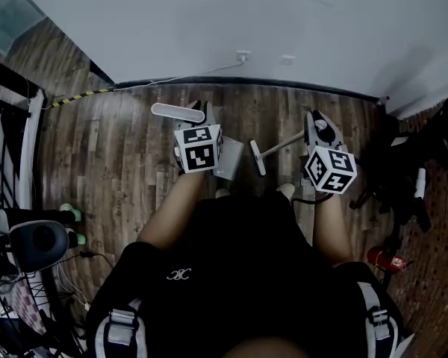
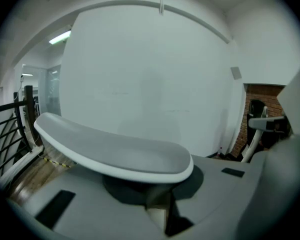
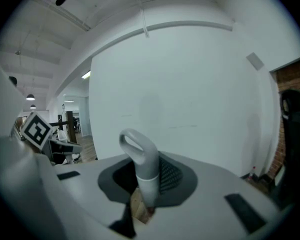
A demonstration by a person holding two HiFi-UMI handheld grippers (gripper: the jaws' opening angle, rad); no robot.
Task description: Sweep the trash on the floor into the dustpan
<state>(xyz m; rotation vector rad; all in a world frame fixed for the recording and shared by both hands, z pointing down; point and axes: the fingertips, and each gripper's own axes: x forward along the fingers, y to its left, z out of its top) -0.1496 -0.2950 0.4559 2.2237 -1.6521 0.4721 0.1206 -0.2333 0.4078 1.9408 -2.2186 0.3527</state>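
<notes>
Over the wooden floor, my left gripper is shut on the grey dustpan's upright handle. Its wide curved grip rises from between the jaws in the left gripper view. The pan hangs low, just in front of my legs. My right gripper is shut on the grey broom handle, whose looped end sticks up between the jaws. The broom's stick slants down to its small head, right beside the pan. I cannot pick out any trash on the floor.
A white wall with an outlet runs close ahead. A black railing and yellow-black tape are at the left. Black equipment and a red extinguisher stand at the right. Green objects lie at the lower left.
</notes>
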